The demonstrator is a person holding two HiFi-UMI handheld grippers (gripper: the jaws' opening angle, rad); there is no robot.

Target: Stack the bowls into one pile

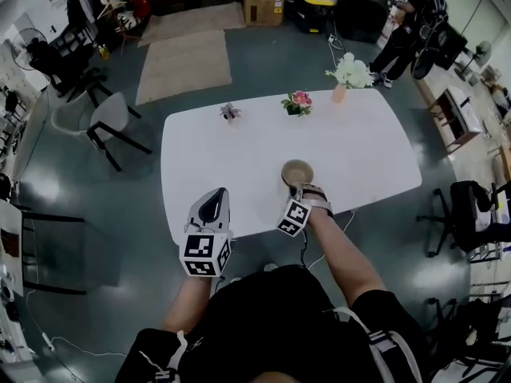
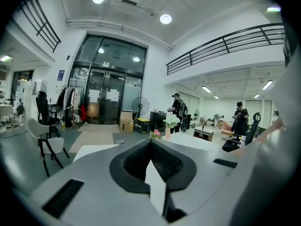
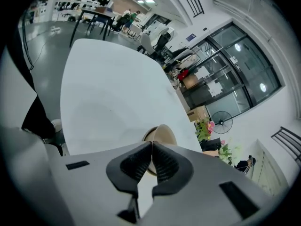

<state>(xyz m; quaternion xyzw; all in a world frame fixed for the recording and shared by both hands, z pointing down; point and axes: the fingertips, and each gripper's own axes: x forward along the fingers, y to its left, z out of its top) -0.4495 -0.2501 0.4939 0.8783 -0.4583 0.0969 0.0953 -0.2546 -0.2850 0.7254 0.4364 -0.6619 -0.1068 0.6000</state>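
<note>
I see a white table [image 1: 351,146] on a grey floor [image 1: 104,214], with two rugs [image 1: 182,64] beyond. It carries three flower bunches [image 1: 298,102] along the far edge and one tan bowl [image 1: 296,171] near me. My right gripper [image 1: 301,187] pinches the bowl's near rim. My left gripper [image 1: 213,195] is closed and empty.

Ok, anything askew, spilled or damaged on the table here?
Nothing stands out. The tan bowl is level, over the near side of the white table, right at the tip of the shut right claw; whether the claw grips its rim is unclear. The flower arrangements at the far edge stand upright; no spill shows.
</note>
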